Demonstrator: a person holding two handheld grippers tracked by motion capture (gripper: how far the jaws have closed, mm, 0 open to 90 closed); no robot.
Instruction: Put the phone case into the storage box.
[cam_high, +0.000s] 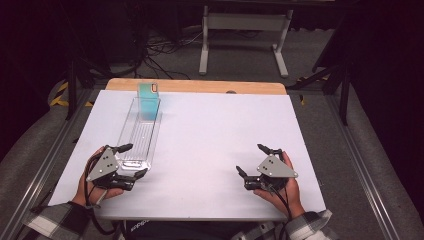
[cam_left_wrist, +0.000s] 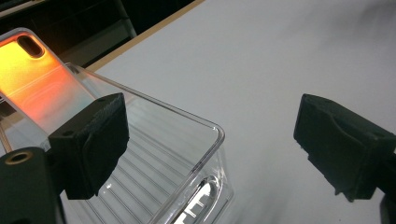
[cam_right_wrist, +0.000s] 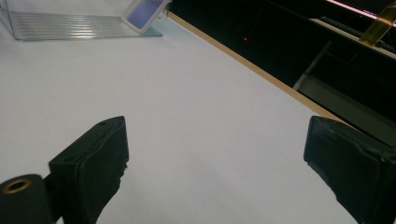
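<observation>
1. The clear tray (cam_high: 139, 134) lies on the white counter (cam_high: 215, 145) in the left half of the high view, its long axis running from lower left up toward the far edge.
2. A phone case (cam_high: 148, 102) leans at its far end.
3. The left gripper (cam_high: 129, 160) is at the tray's near end, jaws open astride that corner, not pressing it.
4. The right gripper (cam_high: 251, 160) sits well apart at lower right, jaws open and empty.

No legible text, label or number anywhere
</observation>
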